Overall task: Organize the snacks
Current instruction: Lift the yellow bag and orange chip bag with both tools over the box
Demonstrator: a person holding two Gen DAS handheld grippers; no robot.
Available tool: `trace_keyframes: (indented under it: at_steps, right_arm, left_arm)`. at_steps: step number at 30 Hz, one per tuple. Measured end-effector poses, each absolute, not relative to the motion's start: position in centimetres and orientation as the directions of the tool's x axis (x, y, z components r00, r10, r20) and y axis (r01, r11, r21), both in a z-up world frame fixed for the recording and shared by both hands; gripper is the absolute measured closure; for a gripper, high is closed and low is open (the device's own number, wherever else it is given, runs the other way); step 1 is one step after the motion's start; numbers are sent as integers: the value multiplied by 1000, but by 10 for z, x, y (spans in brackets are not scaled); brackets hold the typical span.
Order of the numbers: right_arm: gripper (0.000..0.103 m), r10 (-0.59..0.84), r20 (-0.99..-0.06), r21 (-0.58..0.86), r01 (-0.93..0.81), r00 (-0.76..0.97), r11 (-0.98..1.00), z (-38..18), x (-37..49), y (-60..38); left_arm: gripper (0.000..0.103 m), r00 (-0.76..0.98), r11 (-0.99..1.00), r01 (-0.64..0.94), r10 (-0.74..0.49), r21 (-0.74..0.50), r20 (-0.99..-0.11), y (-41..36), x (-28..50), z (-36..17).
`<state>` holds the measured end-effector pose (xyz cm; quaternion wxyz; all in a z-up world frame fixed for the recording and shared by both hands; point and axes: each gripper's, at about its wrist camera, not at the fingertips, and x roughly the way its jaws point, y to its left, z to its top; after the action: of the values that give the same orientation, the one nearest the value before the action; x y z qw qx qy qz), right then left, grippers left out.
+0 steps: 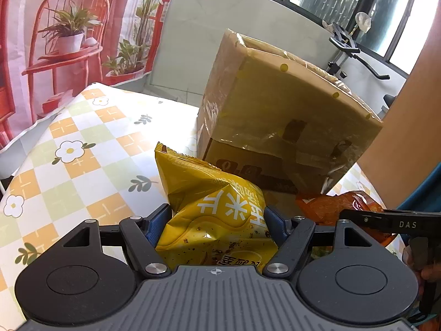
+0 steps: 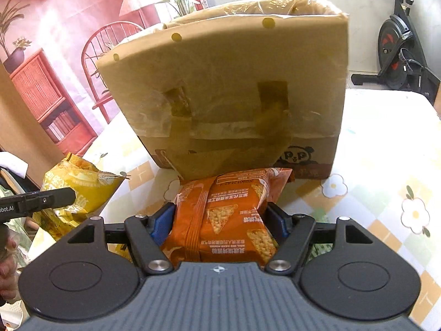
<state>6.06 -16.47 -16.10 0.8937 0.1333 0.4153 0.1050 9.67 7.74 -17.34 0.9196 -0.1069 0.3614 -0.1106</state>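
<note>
**Both grippers clamp a snack bag each before the taped carton**

Left gripper (image 1: 217, 220) has its blue pads pressed into the sides of a yellow snack bag (image 1: 209, 201), which bulges between the jaws and creases where they bite; the bag's crimped top edge points away from the camera, toward the cardboard box (image 1: 278, 104). Right gripper (image 2: 220, 218) is clenched in the same way on an orange snack bag (image 2: 228, 212) printed with triangular chips, the pack squeezed narrow at the pads and its far end reaching close to the foot of the box.

From the left wrist camera, the orange bag and the black finger of the right gripper show at the right edge, just beside the yellow one. From the right wrist camera, the yellow bag sits at the left edge with the left gripper's black finger across it, and part of a person's hand (image 2: 8, 262) shows at the lower left.

The box stands on a table covered by a checked cloth with white flowers (image 1: 69, 149). Its near face is wrapped in clear tape, with yellow dot stickers along the upper edge and a panda logo low on one corner. Whether its top is open cannot be told from here. Behind it hang a red-printed curtain (image 1: 55, 41) and, to the right, stands an exercise bike (image 2: 399, 52) beside a window.
</note>
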Motion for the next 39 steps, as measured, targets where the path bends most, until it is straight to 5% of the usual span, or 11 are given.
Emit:
trace_keyframes:
  at_steps: [25, 39]
  right_arm:
    - [31, 265, -484, 340, -100, 834, 935, -72, 19, -203]
    - [31, 182, -339, 212, -113, 923, 971, -19, 61, -218]
  left_arm:
    - [27, 830, 938, 271, -342, -216, -441, 41, 85, -98]
    - [27, 855, 916, 350, -399, -199, -331, 8, 134, -65]
